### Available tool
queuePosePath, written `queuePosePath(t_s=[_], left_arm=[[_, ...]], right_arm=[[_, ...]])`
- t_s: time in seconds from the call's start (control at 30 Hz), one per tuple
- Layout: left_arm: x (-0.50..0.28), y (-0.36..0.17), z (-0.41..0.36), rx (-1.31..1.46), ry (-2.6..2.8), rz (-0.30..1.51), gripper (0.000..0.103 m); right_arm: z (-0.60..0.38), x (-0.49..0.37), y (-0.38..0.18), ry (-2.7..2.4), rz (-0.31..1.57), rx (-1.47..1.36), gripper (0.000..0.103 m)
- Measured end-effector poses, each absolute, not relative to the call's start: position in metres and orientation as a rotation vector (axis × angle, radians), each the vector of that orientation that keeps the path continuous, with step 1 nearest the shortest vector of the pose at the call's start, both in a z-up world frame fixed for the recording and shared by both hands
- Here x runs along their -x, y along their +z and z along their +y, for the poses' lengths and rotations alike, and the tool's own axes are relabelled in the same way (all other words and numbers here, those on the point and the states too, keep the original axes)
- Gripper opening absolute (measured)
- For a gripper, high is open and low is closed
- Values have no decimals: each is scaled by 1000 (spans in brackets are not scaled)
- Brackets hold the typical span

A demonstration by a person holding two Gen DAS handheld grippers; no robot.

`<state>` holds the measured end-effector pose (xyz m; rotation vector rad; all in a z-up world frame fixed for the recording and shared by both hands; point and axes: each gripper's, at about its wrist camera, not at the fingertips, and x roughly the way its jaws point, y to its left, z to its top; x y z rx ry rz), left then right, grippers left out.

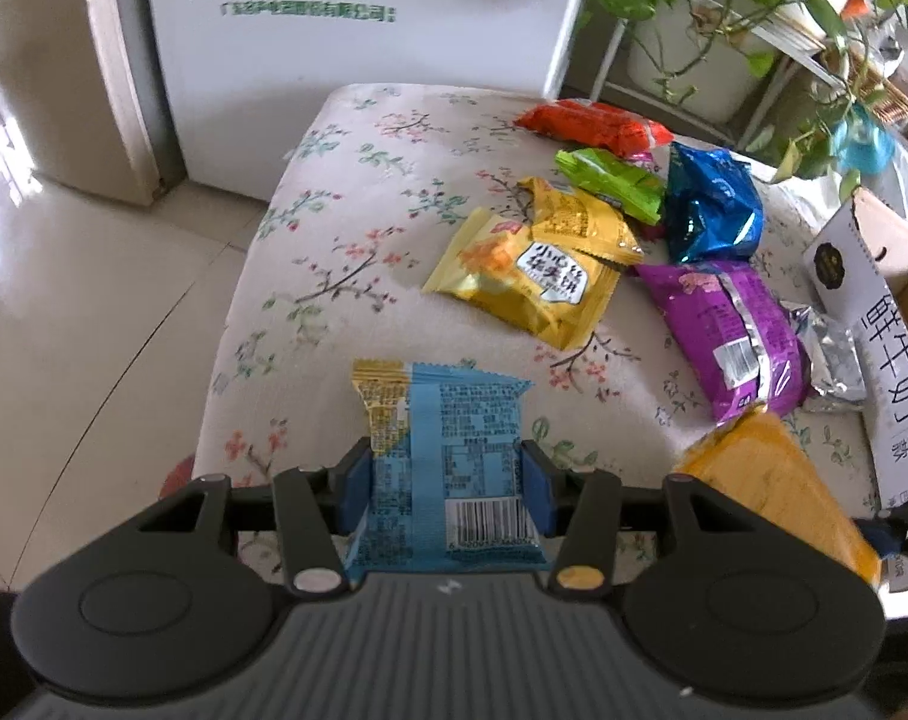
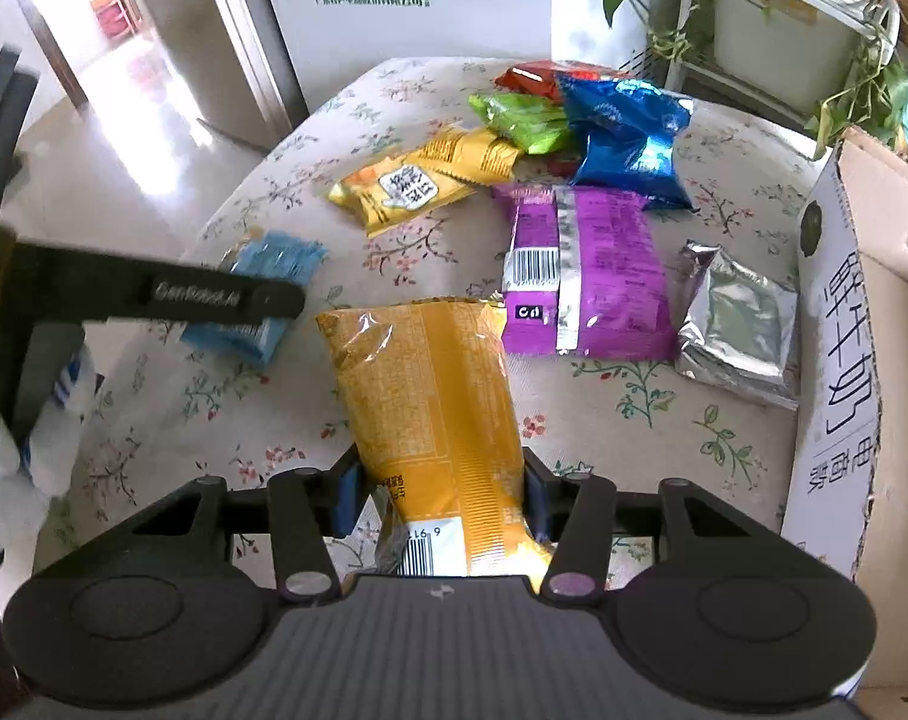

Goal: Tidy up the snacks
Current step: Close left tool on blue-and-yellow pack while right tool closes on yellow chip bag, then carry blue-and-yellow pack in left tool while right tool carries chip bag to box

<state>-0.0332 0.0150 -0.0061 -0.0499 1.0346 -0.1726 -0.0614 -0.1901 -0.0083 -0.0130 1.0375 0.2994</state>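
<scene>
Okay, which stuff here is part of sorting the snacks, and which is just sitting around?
Part of the job:
- blue snack packet, gripped in the left claw
- orange snack bag, gripped in the right claw
- yellow packets, green, red, blue foil, purple, silver
- cardboard box, probably

Just lying about:
- potted plants
- white appliance
- floral cloth

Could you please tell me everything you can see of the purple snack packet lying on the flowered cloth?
The purple packet is a glossy foil-like pillow pack, lying flat with its back up: a silver seam runs down its middle, and a white barcode label sits near one end. It rests on the flowered cloth, untouched by either claw. The blue packet sits at its far end, and a silver pouch lies beside it, toward the cardboard box.
</scene>
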Motion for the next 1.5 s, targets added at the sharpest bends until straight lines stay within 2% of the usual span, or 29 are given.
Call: queuePosePath(t_s=[0.3, 0.73, 1.5], left_arm=[[53, -6, 24, 76, -143, 1025, 49], [68, 20, 10, 114, -177, 976, 49], [71, 83, -132, 132, -487, 906, 49]], right_arm=[[-195, 63, 0, 267, 1016, -4, 57], [-241, 67, 45, 182, 896, -161, 57], [-349, 91, 87, -59, 715, -395, 57]])
